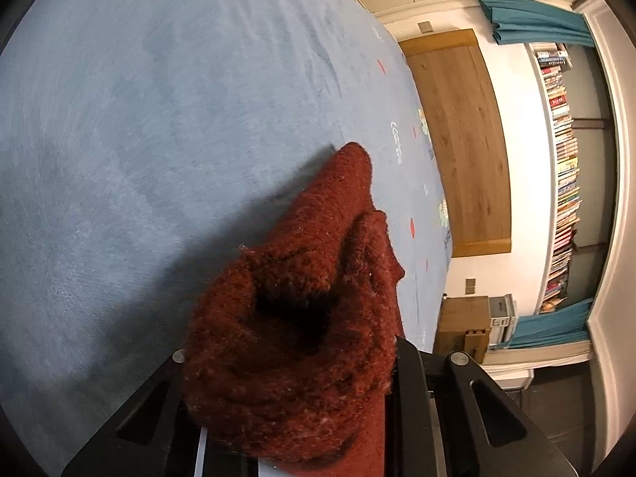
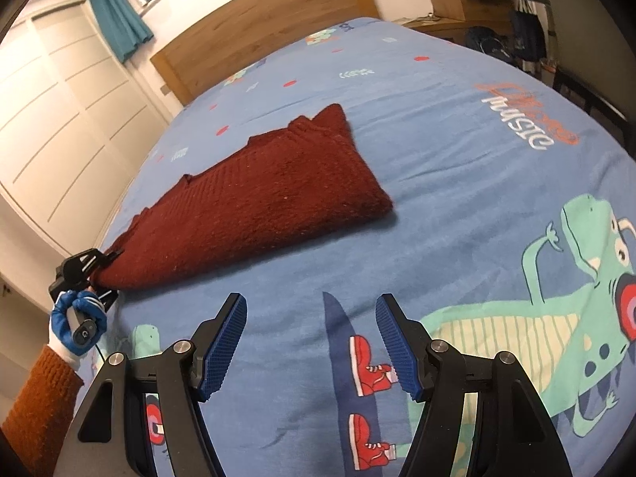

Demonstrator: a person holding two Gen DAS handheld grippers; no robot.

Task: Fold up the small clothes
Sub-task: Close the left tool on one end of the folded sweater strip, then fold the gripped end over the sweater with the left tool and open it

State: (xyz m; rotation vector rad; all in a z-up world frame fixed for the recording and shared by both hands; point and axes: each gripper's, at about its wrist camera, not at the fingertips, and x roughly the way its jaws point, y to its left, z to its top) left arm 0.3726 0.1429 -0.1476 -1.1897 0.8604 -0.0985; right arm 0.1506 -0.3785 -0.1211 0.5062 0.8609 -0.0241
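Observation:
A dark red knitted garment (image 2: 262,206) lies folded on the blue bed sheet (image 2: 437,183), tapering toward the left. My left gripper (image 2: 104,270) is shut on its left end at the bed's left edge. In the left wrist view the red knit (image 1: 294,338) bunches between the jaws and hides the fingertips. My right gripper (image 2: 311,342) is open and empty, its blue pads (image 2: 224,342) apart, hovering over the sheet in front of the garment, not touching it.
The sheet has a green dinosaur print (image 2: 556,318) at right and red shoe prints (image 2: 369,365) under my right gripper. A wooden headboard (image 2: 254,28) stands at the far end. White wardrobe doors (image 2: 59,119) are left of the bed.

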